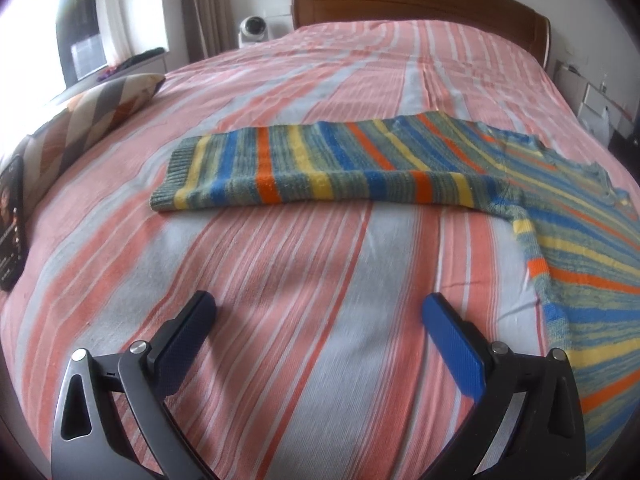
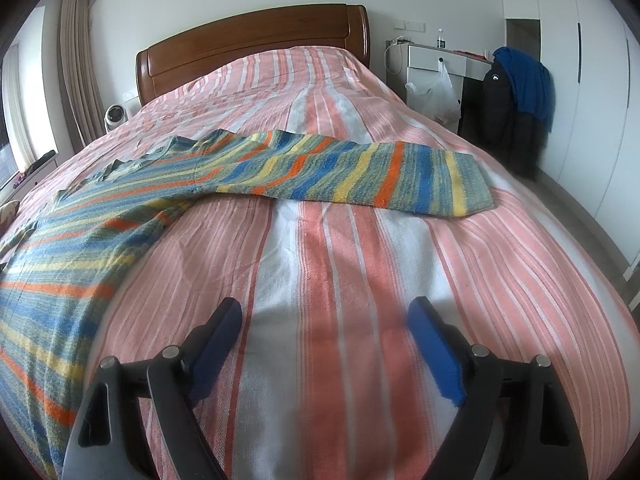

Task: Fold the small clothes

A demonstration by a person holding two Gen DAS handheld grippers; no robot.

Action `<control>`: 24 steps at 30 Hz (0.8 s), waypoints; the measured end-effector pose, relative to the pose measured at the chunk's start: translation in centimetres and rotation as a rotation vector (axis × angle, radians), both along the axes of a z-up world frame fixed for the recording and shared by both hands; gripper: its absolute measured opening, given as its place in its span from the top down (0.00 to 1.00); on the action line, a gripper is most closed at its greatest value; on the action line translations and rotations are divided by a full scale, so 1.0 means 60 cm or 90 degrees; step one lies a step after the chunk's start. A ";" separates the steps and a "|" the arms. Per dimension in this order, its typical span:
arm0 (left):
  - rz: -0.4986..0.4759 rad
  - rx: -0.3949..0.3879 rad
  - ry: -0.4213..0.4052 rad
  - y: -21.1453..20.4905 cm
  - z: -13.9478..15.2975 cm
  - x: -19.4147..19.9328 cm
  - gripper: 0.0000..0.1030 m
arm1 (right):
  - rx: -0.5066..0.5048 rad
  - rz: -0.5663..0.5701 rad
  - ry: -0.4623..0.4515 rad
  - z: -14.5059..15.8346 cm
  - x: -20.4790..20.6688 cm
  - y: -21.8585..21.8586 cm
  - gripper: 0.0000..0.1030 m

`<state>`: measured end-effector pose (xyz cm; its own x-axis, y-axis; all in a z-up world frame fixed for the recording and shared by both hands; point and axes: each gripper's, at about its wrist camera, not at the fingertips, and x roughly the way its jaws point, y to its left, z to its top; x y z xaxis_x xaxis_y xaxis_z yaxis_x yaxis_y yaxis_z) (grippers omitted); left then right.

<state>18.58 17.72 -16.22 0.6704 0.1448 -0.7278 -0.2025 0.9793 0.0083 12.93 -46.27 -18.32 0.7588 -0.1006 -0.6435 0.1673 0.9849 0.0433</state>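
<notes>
Left gripper (image 1: pixel 318 306) spread wide, nothing between its blue pads, hovering over bare bedspread (image 1: pixel 280 320) on the near side of the striped sweater (image 1: pixel 320 168). Right gripper (image 2: pixel 325 314) likewise wide apart and empty, poised over bare bedspread (image 2: pixel 340 280) near side of the striped sweater (image 2: pixel 280 176), clear of the knit.

Sweater lying flat across the bed, both sleeves stretched straight out to either side. Left sleeve (image 1: pixel 280 172) reaching away from the sweater's body, cuff at its far end, lying just ahead of the left gripper. Right sleeve (image 2: pixel 360 178) reaching the other way, cuff toward the bed's edge, lying ahead of the right gripper. Body of the sweater between the two grippers, running down toward the foot of the bed.

Beyond the sweater, wooden headboard (image 2: pixel 256 44). Off the left sleeve's cuff, patterned pillow (image 1: pixel 92 120) and a dark phone (image 1: pixel 12 224) at the bed's edge. Past the right sleeve's cuff, off the bed, dark jacket (image 2: pixel 516 120) with a blue garment over it.
</notes>
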 end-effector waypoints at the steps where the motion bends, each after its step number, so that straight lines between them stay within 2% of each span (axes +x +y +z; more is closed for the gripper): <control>1: 0.000 0.001 0.000 0.000 0.000 0.000 0.00 | 0.000 0.001 0.000 -0.001 0.000 0.001 0.17; 10: 0.000 0.001 0.000 0.000 0.000 0.000 0.00 | -0.021 -0.006 0.007 -0.001 0.001 0.011 0.16; 24: 0.000 0.001 0.000 0.000 0.000 0.000 0.00 | -0.013 -0.005 0.005 0.001 0.001 0.009 0.15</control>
<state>18.58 17.70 -16.22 0.6707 0.1459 -0.7273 -0.2030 0.9791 0.0093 12.99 -45.73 -18.26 0.7530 -0.1203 -0.6469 0.1760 0.9841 0.0219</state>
